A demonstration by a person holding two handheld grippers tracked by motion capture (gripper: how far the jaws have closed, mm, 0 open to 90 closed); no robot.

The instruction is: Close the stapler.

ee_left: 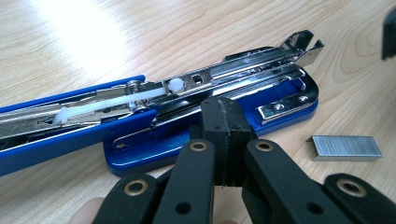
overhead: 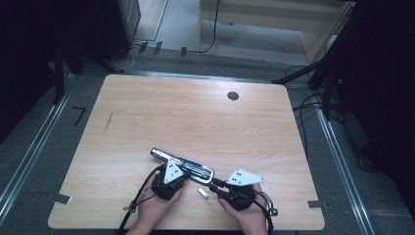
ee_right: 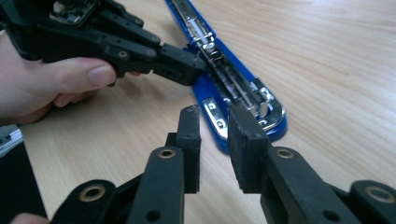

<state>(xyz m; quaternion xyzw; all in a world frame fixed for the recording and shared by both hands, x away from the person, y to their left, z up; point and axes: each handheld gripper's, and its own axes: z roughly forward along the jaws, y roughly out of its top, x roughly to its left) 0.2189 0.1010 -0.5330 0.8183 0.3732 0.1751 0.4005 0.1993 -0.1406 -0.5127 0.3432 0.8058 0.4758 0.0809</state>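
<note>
Wooden table (overhead: 147, 112): my closed left gripper (ee_left: 223, 122) pins the opened stapler (ee_left: 187, 112); right gripper (ee_right: 215, 122), open, next fetches the staples (ee_left: 346, 148).

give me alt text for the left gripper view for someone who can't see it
A blue stapler lies opened flat on a wooden table, its metal staple channel exposed. The left gripper, jaws closed together, presses against the stapler's base, and a strip of staples lies on the table beside it.

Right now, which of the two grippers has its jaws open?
The right gripper: a clear gap shows between its jaws, near the blue stapler. The left gripper has its jaws pressed together against the stapler's base.
</note>
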